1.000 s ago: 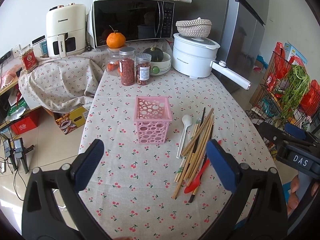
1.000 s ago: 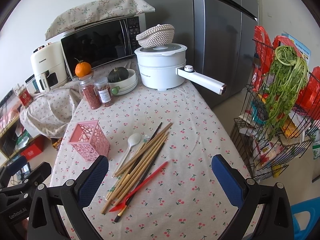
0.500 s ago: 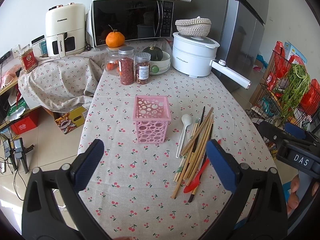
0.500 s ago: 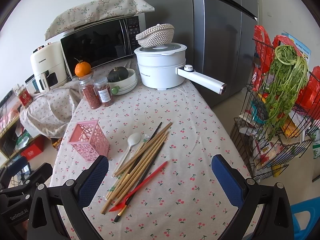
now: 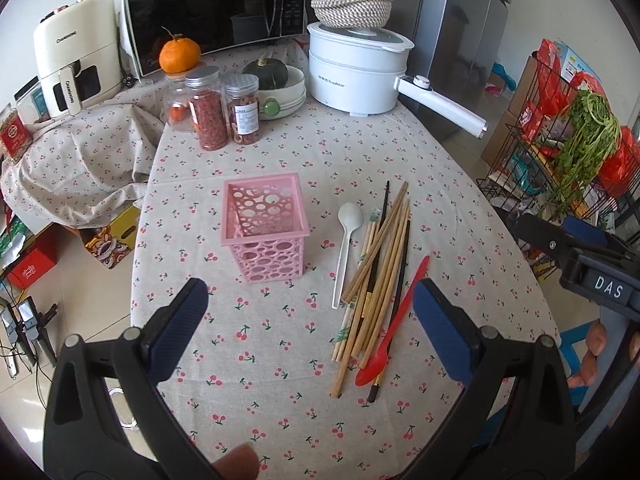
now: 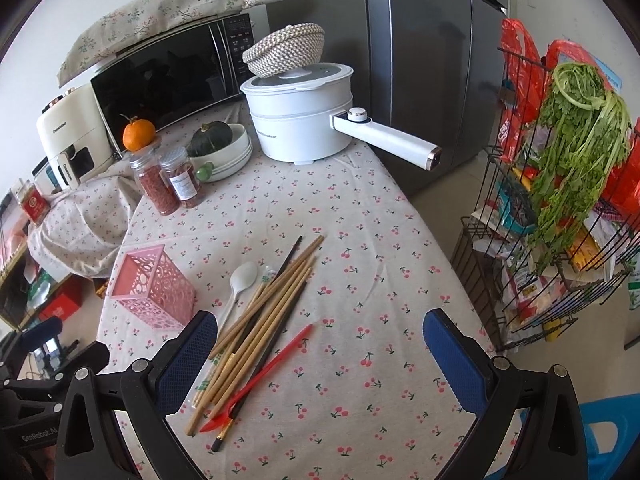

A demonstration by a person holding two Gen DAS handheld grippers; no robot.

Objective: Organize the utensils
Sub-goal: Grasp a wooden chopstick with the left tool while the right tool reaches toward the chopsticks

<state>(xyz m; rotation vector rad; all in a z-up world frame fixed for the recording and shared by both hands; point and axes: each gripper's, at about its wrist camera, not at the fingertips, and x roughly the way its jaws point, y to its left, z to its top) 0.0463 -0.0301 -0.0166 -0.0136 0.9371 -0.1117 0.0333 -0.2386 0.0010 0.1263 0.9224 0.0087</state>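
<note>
Pink basket [image 5: 266, 229] upright, seemingly empty, chopsticks [image 5: 380, 264] loose beside it, left gripper [image 5: 308, 320] and right gripper [image 6: 320, 354] spread wide.

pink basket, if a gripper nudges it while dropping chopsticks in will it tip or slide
The pink basket looks like thin, perforated plastic and stands empty, so it is probably light and would likely slide on the tablecloth. It looks taller than its base is wide, so a push near the rim could tip it. Long chopsticks leaning inside may add to that.
</note>
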